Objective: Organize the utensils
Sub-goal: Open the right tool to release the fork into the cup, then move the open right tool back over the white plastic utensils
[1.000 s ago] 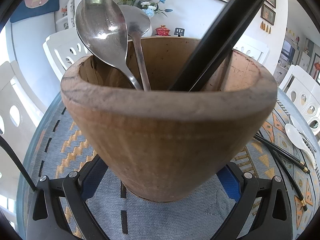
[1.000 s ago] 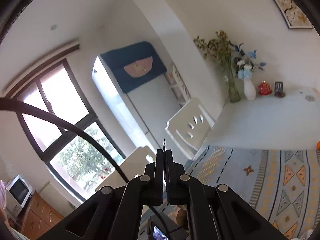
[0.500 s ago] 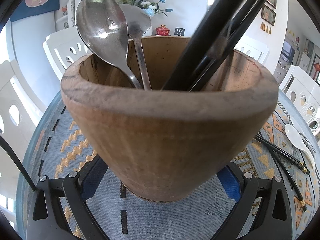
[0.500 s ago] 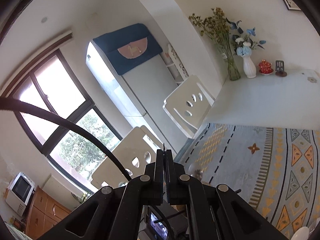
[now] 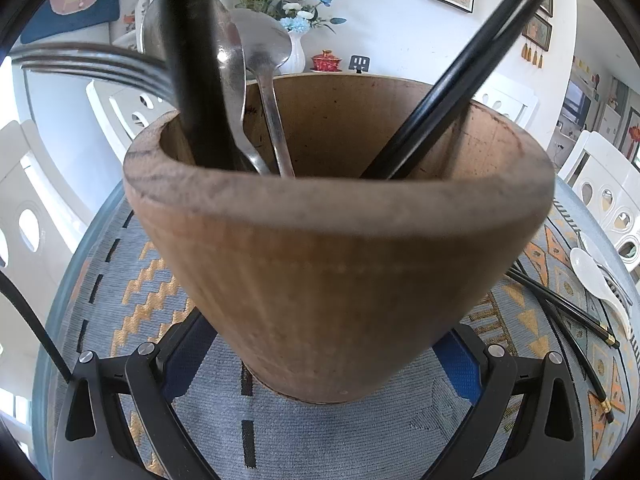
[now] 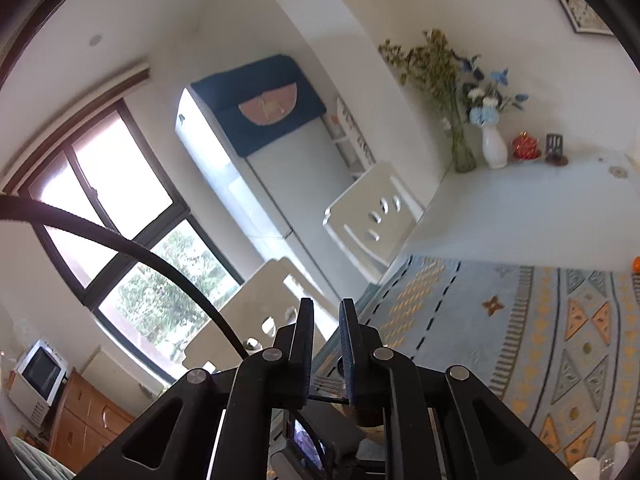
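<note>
left gripper (image 5: 320,364) clamps the wooden utensil holder (image 5: 340,264) standing on the patterned surface (image 5: 320,436), two metal spoons (image 5: 256,52) and black chopsticks (image 5: 448,92) inside it. right gripper (image 6: 326,320) fingers have just been opening, nothing between them.

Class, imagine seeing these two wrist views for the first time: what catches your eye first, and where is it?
The wooden utensil holder fills the left wrist view, standing between the left gripper's wide fingers on the patterned tablecloth. Two metal spoons lean at its back left and black chopsticks slant to the right. In the right wrist view, the right gripper stands slightly open and empty.
</note>
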A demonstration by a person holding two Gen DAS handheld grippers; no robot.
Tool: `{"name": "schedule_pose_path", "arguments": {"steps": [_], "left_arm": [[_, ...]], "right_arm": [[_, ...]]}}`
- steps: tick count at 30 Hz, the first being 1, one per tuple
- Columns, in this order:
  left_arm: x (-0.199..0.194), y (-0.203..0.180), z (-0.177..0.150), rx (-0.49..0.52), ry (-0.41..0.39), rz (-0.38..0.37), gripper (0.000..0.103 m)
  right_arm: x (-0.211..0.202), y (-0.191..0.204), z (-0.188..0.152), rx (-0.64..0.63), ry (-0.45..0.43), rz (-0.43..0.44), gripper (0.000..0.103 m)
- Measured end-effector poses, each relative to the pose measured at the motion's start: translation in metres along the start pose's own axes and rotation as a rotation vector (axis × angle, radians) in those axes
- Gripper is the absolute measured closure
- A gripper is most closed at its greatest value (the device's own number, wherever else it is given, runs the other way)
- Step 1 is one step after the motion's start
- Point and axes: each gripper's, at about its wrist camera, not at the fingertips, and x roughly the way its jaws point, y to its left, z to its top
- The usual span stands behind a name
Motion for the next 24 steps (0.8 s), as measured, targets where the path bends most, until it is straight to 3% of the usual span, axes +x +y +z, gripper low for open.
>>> {"name": "schedule_pose_path", "arguments": {"steps": [8,14,19,24], "left_arm": [[0.0,0.0,0.0,0.002,-0.001,0.003,0.002],[0.001,0.0,0.001,0.005,-0.001,0.006,0.002],[0.0,-0.003,0.004,0.007,-0.001,0.008,0.002],[0.0,-0.004,0.004,0.007,-0.001,0.009,0.002]], "right_arm": [[-0.047,-0.026,0.0,0.012,-0.07,-0.147,0.087],[-0.091,-0.061,-0.01,0.05,-0.088,-0.318,0.081],[-0.121,-0.091,-0.027,0.089,-0.058,-0.464,0.081],[-0.134,-0.133,-0.059,0.172,0.037,-0.595,0.08]]}}
